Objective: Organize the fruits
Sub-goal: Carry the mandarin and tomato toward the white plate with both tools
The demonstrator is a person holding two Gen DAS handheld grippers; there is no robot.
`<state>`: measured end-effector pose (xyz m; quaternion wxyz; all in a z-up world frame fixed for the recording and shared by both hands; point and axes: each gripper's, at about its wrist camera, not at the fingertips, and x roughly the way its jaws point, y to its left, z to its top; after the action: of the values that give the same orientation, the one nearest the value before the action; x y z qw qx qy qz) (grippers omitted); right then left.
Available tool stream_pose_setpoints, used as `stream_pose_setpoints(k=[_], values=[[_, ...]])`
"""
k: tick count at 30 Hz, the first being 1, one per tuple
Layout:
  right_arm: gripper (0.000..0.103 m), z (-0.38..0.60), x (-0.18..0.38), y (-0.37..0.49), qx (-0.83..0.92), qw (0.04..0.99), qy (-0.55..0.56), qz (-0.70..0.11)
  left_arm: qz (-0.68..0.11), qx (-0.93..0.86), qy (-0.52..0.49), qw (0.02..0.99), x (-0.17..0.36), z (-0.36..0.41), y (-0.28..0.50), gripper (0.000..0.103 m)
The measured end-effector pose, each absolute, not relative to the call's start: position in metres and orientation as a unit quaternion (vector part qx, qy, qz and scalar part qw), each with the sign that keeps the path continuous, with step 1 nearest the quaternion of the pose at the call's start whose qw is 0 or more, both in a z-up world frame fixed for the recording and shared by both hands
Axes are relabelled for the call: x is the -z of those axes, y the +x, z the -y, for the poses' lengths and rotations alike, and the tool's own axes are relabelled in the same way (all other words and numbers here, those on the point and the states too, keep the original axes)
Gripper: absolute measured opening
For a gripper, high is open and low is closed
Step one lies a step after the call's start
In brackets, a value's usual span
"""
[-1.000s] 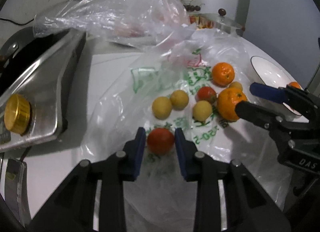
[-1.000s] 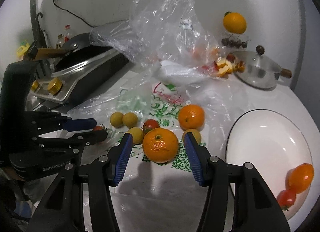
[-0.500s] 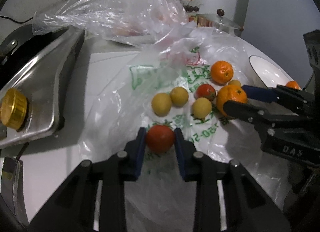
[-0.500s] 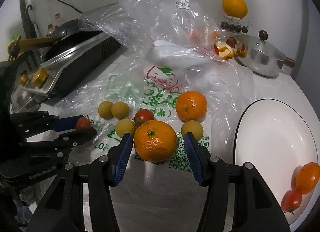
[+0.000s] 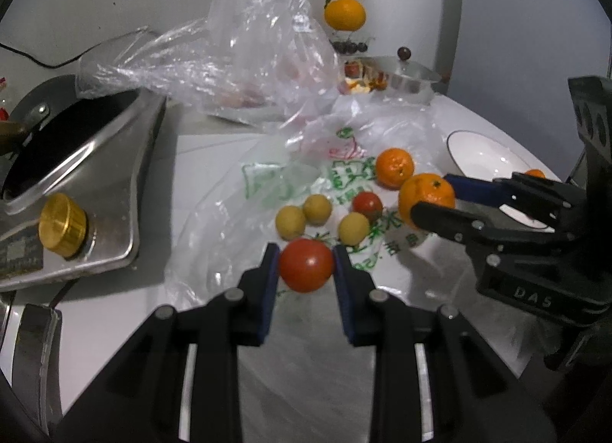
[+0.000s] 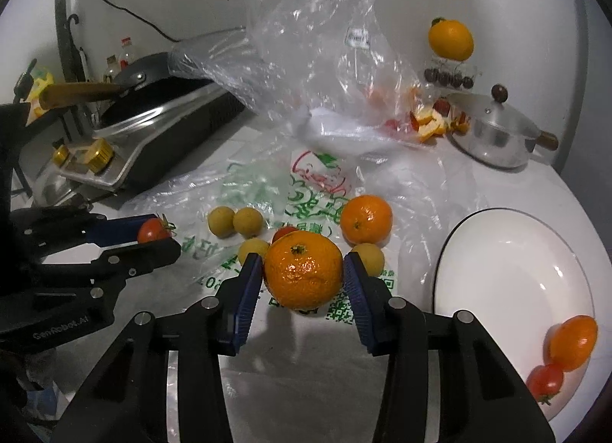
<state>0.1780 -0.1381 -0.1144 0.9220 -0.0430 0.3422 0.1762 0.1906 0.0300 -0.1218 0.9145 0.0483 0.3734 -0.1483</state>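
Note:
My left gripper (image 5: pixel 305 265) is shut on a red tomato (image 5: pixel 306 265) and holds it above the printed plastic bag (image 5: pixel 344 175). My right gripper (image 6: pixel 303 275) is shut on a large orange (image 6: pixel 303 275), lifted off the bag; the same orange shows in the left wrist view (image 5: pixel 426 196). On the bag lie another orange (image 6: pixel 366 219), a small tomato (image 5: pixel 367 204) and three yellow round fruits (image 6: pixel 221 221). The white plate (image 6: pixel 512 282) at right holds an orange (image 6: pixel 573 339) and a tomato (image 6: pixel 545 383).
A steel gas stove (image 5: pixel 76 175) with a brass knob (image 5: pixel 63 223) and a pan stands at left. A crumpled clear bag (image 6: pixel 306 60) lies at the back. A lidded steel pot (image 6: pixel 497 137) and a fruit stand with an orange (image 6: pixel 451 39) sit at back right.
Both grippers have risen with their fruit: the left lifted the tomato off the bag, the right lifted the orange and drew back a little toward the plate side.

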Motion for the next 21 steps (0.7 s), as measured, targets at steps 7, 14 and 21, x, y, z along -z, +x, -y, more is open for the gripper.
stream_pose_setpoints(k=[7, 14, 21], values=[[0.047, 0.150, 0.101, 0.167, -0.170, 0.931, -0.034, -0.321, -0.357, 0.155, 0.044, 0.920, 0.106, -0.023, 0.183, 0.029], [0.047, 0.170, 0.087, 0.161, -0.154, 0.940, -0.020, -0.304, -0.337, 0.174, 0.042, 0.924, 0.091, 0.000, 0.181, 0.029], [0.047, 0.195, 0.078, 0.156, -0.135, 0.948, -0.008, -0.288, -0.328, 0.195, 0.044, 0.923, 0.088, 0.027, 0.181, 0.029]])
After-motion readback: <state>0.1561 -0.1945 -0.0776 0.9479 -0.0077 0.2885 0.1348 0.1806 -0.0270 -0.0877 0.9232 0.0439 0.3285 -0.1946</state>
